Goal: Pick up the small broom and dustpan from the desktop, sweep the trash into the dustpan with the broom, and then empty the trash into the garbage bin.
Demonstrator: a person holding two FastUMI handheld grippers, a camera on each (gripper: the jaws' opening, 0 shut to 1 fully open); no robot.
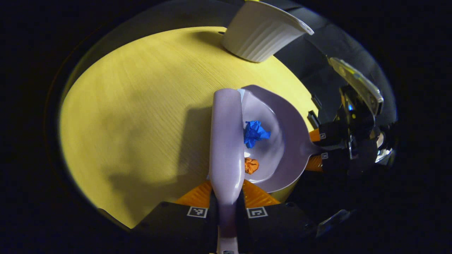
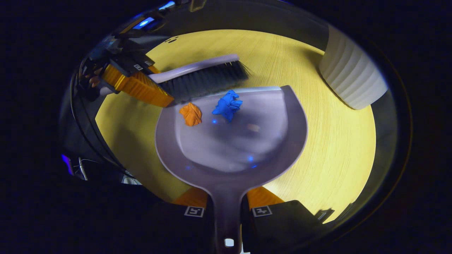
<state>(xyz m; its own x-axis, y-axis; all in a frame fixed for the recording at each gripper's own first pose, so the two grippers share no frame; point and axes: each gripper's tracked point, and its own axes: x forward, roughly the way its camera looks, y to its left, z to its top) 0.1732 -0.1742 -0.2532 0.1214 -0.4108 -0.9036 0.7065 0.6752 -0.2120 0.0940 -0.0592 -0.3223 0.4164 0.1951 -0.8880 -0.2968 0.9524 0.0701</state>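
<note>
My left gripper (image 1: 226, 197) is shut on the handle of the small lilac broom (image 1: 226, 141), whose dark bristles (image 2: 204, 83) rest at the dustpan's front lip. The lilac dustpan (image 2: 243, 141) lies on the yellow desktop (image 2: 339, 141), and my right gripper (image 2: 226, 204) is shut on its handle. Inside the pan sit a crumpled blue paper ball (image 2: 227, 105) and an orange one (image 2: 191, 114), both near the lip beside the bristles. The same blue ball (image 1: 255, 133) and orange ball (image 1: 251, 165) lie right of the broom's back. The right gripper (image 1: 323, 146) appears at the pan's handle.
A white ribbed garbage bin (image 2: 353, 79) stands on the desktop's far right; in the left gripper view the bin (image 1: 261, 31) is at the top, beyond the pan. Wide bare desktop (image 1: 134, 116) spreads left of the broom. The desk edge runs close behind the pan's handle.
</note>
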